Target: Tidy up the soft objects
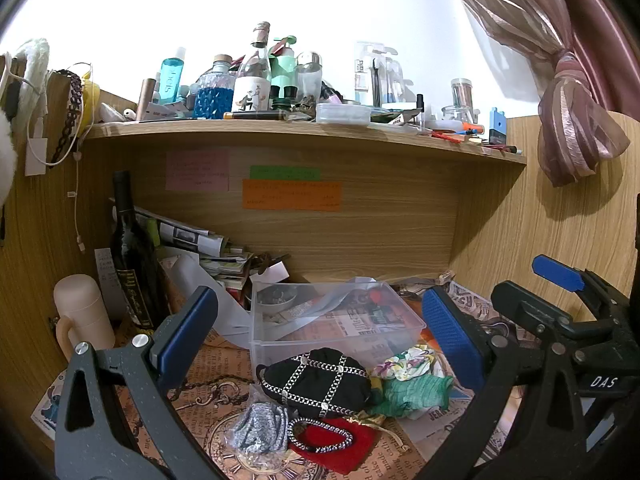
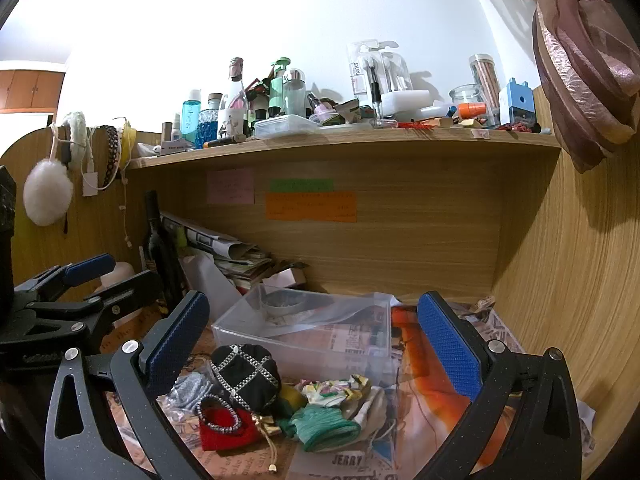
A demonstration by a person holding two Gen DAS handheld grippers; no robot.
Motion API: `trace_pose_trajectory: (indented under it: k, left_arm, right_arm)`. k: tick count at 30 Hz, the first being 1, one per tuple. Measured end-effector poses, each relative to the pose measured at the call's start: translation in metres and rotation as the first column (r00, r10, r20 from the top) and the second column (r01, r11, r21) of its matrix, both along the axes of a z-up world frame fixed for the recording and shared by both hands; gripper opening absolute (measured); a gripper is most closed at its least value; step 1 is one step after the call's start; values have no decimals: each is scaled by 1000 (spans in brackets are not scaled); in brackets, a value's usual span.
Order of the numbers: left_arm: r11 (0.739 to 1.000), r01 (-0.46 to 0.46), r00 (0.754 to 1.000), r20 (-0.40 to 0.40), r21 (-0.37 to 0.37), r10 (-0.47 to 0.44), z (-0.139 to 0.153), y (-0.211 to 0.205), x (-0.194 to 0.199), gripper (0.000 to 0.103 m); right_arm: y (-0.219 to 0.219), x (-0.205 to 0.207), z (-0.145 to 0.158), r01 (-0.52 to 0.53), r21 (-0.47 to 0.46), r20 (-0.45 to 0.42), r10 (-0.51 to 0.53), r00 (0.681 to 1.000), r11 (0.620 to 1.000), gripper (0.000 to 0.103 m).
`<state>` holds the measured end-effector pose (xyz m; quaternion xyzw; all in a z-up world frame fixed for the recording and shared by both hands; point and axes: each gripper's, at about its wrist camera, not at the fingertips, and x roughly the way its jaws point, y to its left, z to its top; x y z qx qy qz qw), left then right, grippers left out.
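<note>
A pile of soft things lies on the paper-covered desk in front of a clear plastic bin (image 1: 340, 320) (image 2: 308, 330). It holds a black pouch with silver chain grid (image 1: 316, 382) (image 2: 246, 372), a red pouch (image 1: 340, 446) (image 2: 226, 434), a grey glittery scrunchie (image 1: 260, 428) (image 2: 188, 392), a green scrunchie (image 1: 416, 394) (image 2: 324, 426) and a floral scrunchie (image 1: 408, 362) (image 2: 336, 390). My left gripper (image 1: 320, 328) is open and empty, hovering above the pile. My right gripper (image 2: 316, 344) is open and empty, also above the pile. The right gripper shows in the left wrist view (image 1: 560, 312).
A dark wine bottle (image 1: 134, 256) and a beige mug (image 1: 82, 312) stand at the left. Stacked papers (image 1: 208, 248) lie behind the bin. The shelf (image 1: 280, 128) above carries many bottles. A wooden side panel (image 2: 568, 280) closes the right. The left gripper shows in the right wrist view (image 2: 80, 292).
</note>
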<state>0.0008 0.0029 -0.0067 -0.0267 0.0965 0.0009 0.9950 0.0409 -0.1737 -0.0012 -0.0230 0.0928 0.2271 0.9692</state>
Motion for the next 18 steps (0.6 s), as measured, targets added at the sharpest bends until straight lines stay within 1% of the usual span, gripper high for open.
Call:
trace_pose_trajectory:
  k: [18]
  left_arm:
    - [1000,2,1000,-8,-11,-2,-1,5,1,103]
  right_arm:
    - [2,-1,0,-1,1,-2,1,1000,1000,103]
